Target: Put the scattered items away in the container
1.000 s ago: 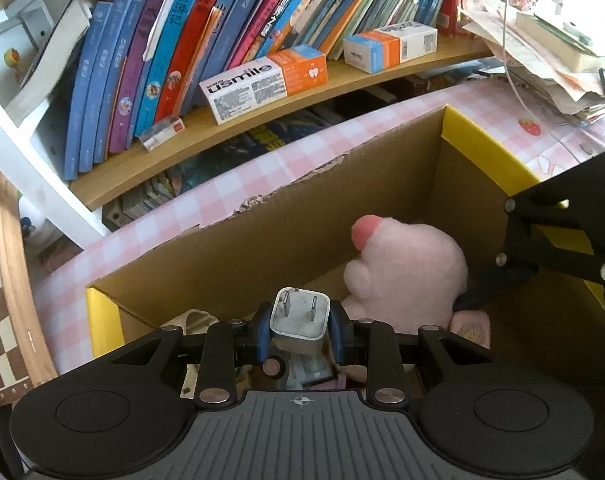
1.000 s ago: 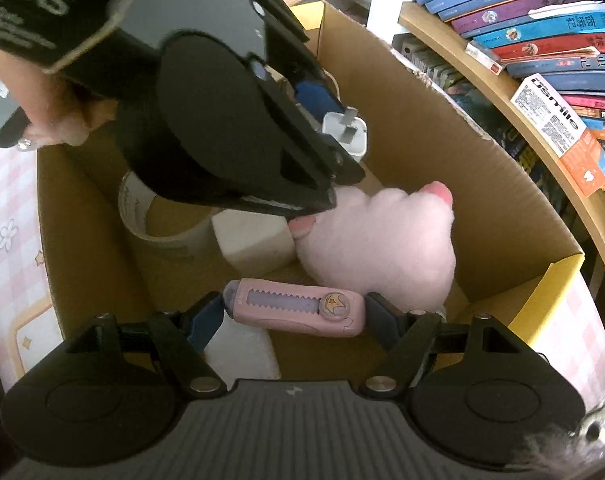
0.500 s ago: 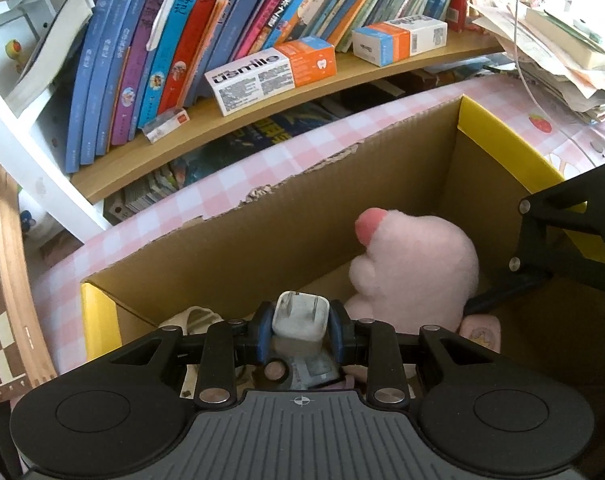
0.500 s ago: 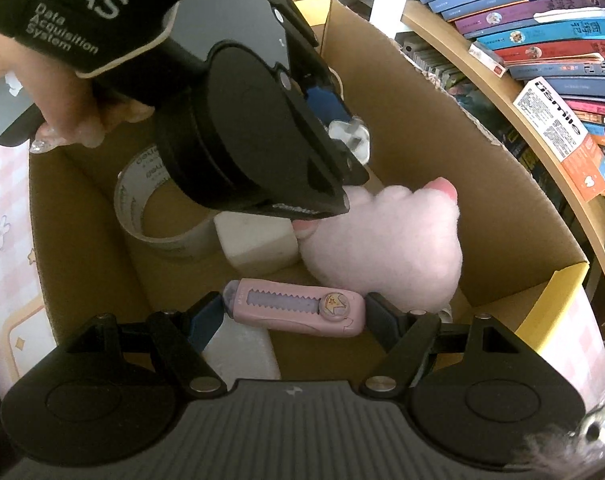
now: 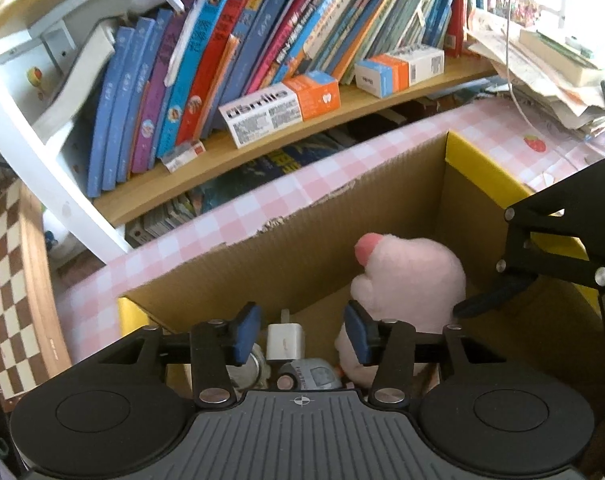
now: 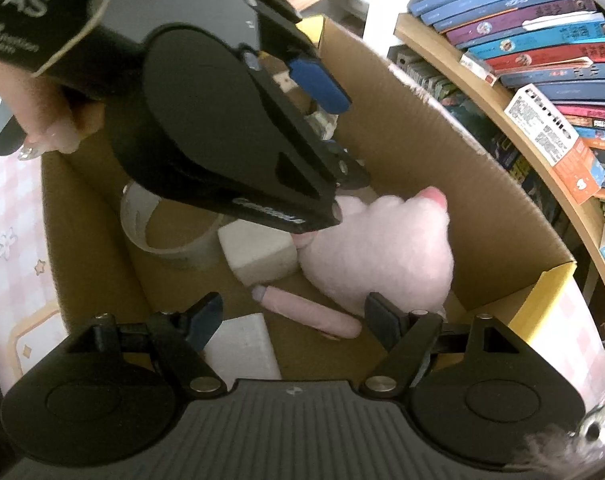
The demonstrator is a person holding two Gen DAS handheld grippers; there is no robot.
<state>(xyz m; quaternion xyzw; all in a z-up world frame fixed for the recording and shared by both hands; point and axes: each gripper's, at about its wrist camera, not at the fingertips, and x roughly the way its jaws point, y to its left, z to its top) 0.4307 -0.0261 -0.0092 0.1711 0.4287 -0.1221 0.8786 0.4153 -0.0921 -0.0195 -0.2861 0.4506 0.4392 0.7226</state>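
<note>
The open cardboard box (image 5: 302, 256) holds a pink plush toy (image 5: 410, 280). My left gripper (image 5: 301, 333) hangs open over the box's near corner. A white plug charger (image 5: 284, 341) lies loose below, between its blue pads, beside a small grey device (image 5: 316, 376). My right gripper (image 6: 294, 316) is open above the box floor. Just beyond its fingers a pink utility knife (image 6: 306, 312) rests on the cardboard, against the plush toy (image 6: 382, 248). The left gripper's body (image 6: 222, 120), held by a hand (image 6: 50, 120), covers much of the box's far end in the right wrist view.
Inside the box lie a tape roll (image 6: 170, 240), a white foam block (image 6: 258, 248) and a flat white block (image 6: 242, 344). A bookshelf (image 5: 262, 148) with books and a usmile carton (image 5: 262, 114) stands behind the pink checked cloth (image 5: 222, 224). A chessboard (image 5: 6, 272) sits left, stacked papers (image 5: 542, 68) right.
Both grippers opened. The left one released the white charger, which dropped into the box. The right one released the pink utility knife, now lying on the box floor.
</note>
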